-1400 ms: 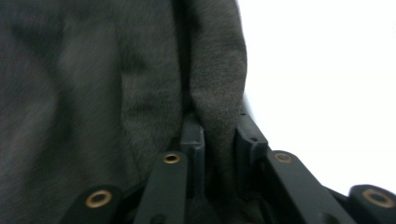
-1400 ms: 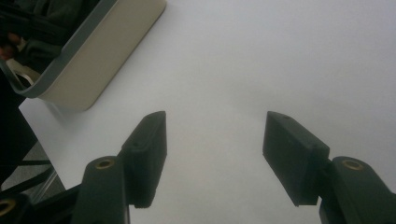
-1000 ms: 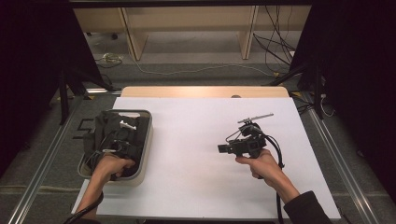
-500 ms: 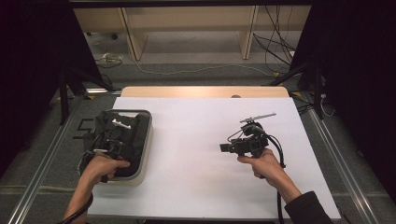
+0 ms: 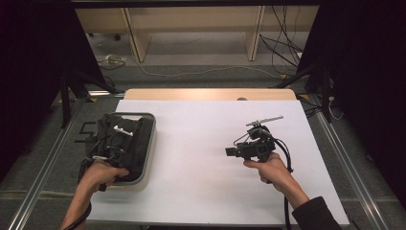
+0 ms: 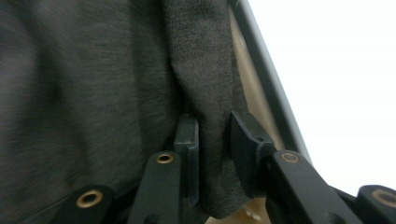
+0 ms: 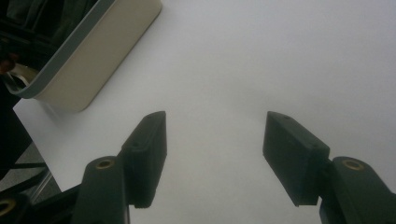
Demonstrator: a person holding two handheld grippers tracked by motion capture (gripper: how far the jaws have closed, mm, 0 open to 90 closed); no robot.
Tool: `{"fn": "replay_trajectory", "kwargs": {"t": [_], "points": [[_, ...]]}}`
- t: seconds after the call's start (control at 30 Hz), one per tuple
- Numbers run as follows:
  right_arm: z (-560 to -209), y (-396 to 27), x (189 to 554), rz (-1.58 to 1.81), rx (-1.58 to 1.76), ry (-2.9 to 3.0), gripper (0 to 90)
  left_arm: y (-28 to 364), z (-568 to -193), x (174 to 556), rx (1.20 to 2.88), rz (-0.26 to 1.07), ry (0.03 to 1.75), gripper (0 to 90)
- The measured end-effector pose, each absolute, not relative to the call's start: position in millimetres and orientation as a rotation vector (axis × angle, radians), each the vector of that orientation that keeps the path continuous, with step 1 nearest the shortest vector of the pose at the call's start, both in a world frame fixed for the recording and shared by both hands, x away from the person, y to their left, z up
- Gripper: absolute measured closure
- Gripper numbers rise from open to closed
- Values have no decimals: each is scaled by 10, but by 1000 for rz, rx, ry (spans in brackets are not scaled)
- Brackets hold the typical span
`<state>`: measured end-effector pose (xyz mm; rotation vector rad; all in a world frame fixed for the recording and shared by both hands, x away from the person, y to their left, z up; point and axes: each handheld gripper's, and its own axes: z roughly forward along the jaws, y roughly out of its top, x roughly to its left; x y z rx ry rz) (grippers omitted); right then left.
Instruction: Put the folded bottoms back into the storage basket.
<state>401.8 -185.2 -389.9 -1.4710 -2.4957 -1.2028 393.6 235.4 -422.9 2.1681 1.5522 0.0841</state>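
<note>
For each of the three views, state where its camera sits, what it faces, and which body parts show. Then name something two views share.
High view: above the table, looking forward and down; both forearms show.
Left gripper view: on the left gripper, facing dark cloth it has just closed on.
Right gripper view: on the right gripper, jaws open, facing the table.
Shared: the bin.

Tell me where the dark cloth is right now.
In the high view the dark cloth fills the beige bin at the table's left; the left hand-held gripper pinches a fold beside the bin's rim.
</note>
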Motion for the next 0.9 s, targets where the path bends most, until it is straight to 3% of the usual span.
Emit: {"fn": "replay_trajectory", "kwargs": {"t": [0.13, 0.37, 0.7, 0.9], "points": [[-3898, -1854, 4016, -1203, -1469, -2498, 406, 2366, -4233, 3940, 2156, 71, 1556, 712], [-3893, -1857, 4011, -1212, -1471, -2497, 405, 2340, -4055, 3889, 2177, 116, 1532, 530], [-3851, -1887, 3984, -1262, -1467, -2494, 397, 2384, -3676, 3809, 2027, 230, 1475, 344], [-3824, -1918, 3971, -1307, -1487, -2490, 366, 2327, -3597, 3791, 1951, 221, 1424, 326]]}}
